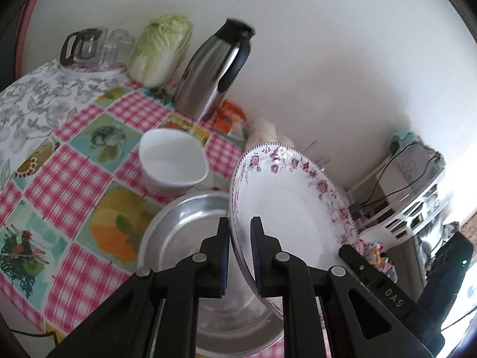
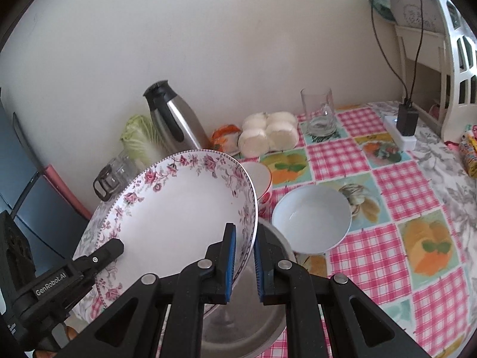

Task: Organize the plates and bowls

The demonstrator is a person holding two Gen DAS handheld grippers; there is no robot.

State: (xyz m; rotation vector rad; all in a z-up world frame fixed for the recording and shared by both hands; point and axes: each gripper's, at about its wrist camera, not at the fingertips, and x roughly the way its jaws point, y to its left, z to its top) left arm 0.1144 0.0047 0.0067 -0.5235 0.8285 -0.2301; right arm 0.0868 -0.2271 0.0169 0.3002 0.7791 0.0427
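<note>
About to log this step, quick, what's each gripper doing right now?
Left gripper: closed on the rim of the floral-edged white ceramic plate.
Right gripper: closed on the same plate's opposite rim.

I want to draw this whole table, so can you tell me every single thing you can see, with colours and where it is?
floral plate: one, white with pink flowers, held tilted above the metal basin
metal basin: one, silver, under the plate
bowls: pale blue bowl right of the basin; white bowl behind it
thermos jug: one, steel and black, by the wall
cabbage: one, pale green, left of the jug
steamed buns: four, white, by the wall
drinking glass: one, clear, right of the buns
glass pitcher: one, clear, black handle, far corner
left gripper: black, clamped on the plate's rim
right gripper: black, clamped on the opposite rim
</note>
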